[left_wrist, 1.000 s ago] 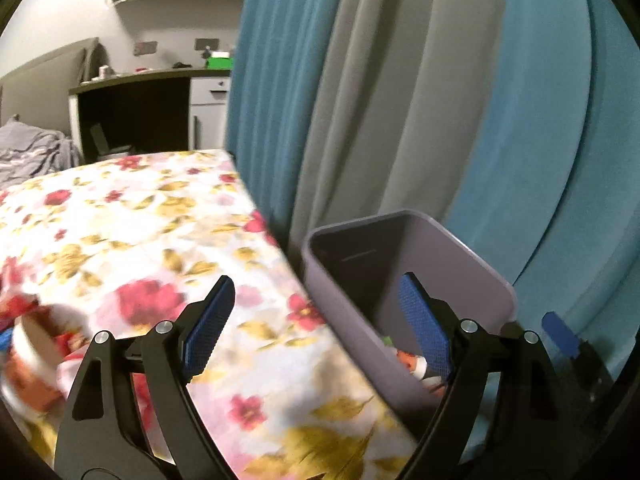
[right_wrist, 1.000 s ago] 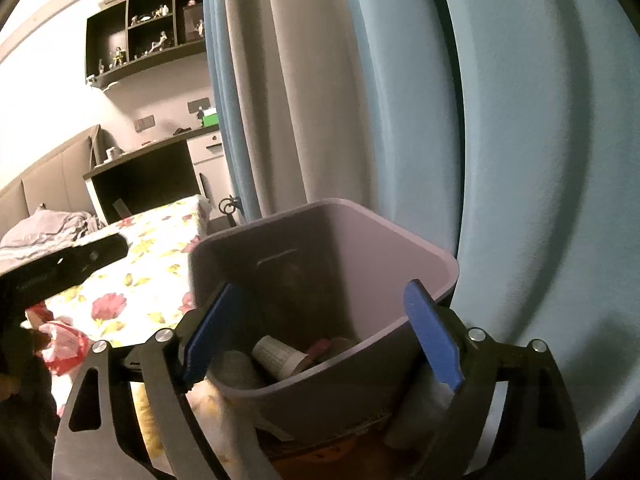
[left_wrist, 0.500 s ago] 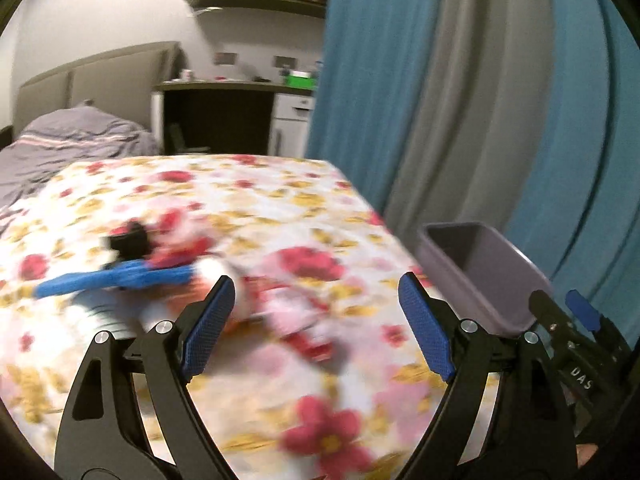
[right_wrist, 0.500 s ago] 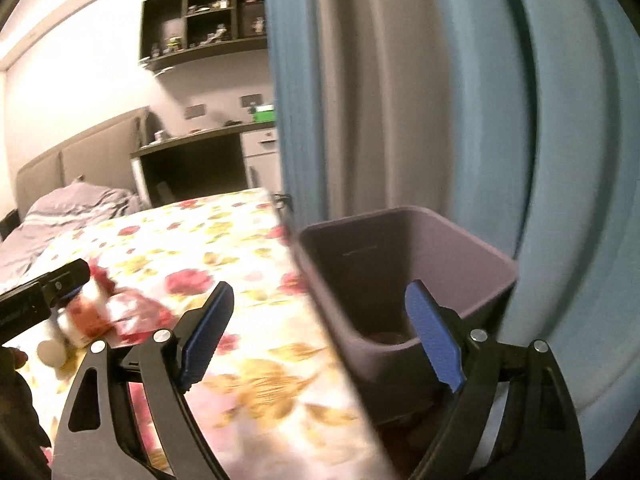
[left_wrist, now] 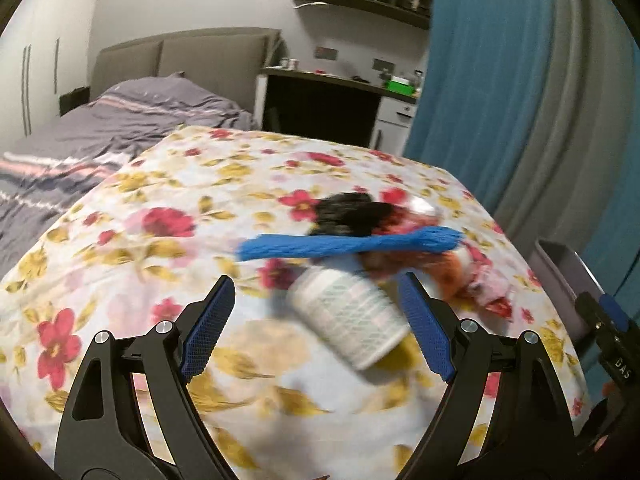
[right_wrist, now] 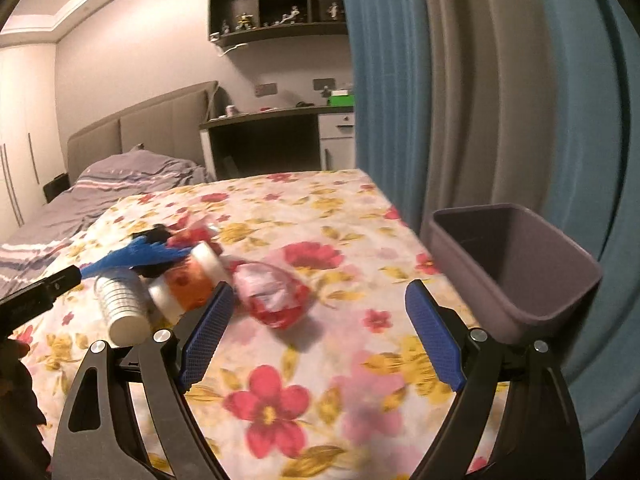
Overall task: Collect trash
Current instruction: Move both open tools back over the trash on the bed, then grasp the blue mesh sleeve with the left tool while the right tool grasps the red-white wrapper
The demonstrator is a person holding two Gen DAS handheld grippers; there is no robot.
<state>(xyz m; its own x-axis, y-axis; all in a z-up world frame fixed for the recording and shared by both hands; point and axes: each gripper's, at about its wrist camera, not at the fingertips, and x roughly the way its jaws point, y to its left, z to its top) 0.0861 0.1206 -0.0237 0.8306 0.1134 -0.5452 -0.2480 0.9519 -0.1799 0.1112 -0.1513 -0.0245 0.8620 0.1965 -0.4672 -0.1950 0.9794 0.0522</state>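
A heap of trash lies on the floral tablecloth [left_wrist: 168, 240]: a white ribbed bottle [left_wrist: 348, 316] on its side, a blue net sleeve [left_wrist: 344, 245], a black crumpled piece [left_wrist: 352, 214], an orange-and-white container [right_wrist: 192, 280] and a red-and-white wrapper [right_wrist: 272, 296]. My left gripper [left_wrist: 316, 328] is open, its jaws standing wide just short of the white bottle [right_wrist: 120, 300]. My right gripper [right_wrist: 316, 336] is open over the cloth, the wrapper just beyond its left finger. The purple bin [right_wrist: 516, 268] stands at the table's right edge.
Blue and grey curtains [right_wrist: 460, 100] hang behind the bin. A bed with grey striped bedding [left_wrist: 100, 132] lies beyond the table on the left, with a dark desk [left_wrist: 320, 108] and wall shelves [right_wrist: 276, 4] at the back.
Both grippers have swung left, away from the purple bin and over the table. The trash heap has come into view in front of them. Both stayed open and empty.
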